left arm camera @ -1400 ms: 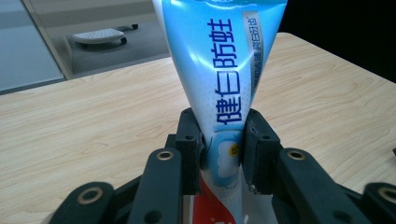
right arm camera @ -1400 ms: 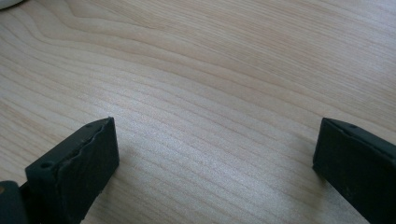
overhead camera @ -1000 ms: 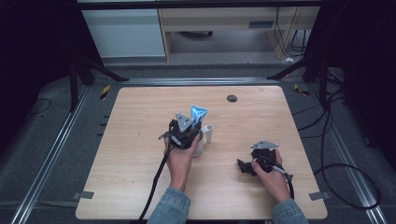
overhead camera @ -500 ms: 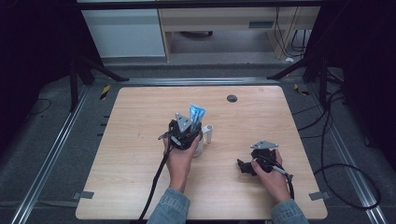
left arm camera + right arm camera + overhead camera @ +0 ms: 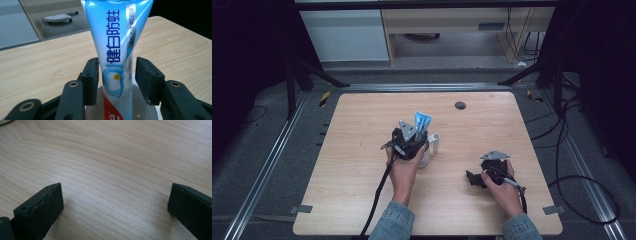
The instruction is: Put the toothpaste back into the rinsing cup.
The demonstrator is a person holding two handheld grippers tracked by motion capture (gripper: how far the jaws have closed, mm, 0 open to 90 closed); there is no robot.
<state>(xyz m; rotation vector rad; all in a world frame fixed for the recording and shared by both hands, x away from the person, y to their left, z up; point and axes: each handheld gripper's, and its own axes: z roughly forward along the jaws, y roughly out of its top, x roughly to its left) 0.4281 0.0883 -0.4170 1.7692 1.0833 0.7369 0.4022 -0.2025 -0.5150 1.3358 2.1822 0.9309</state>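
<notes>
Wooden table (image 5: 352, 150): left hand-held gripper (image 5: 117, 77), just opening, straddles toothpaste tube (image 5: 115, 50); right hand-held gripper (image 5: 115, 202) spread.

Near the middle of the light wooden table (image 5: 362, 210), a blue toothpaste tube (image 5: 113, 50) stands upright in a white cup (image 5: 426, 156), between the jaws of the left gripper (image 5: 116, 80). A small white cylinder (image 5: 435, 142) stands just right of the cup. The right gripper (image 5: 473, 177) rests on the table, well apart to the right and nearer the person. A dark round disc (image 5: 460, 105) lies behind, near the far edge.
</notes>
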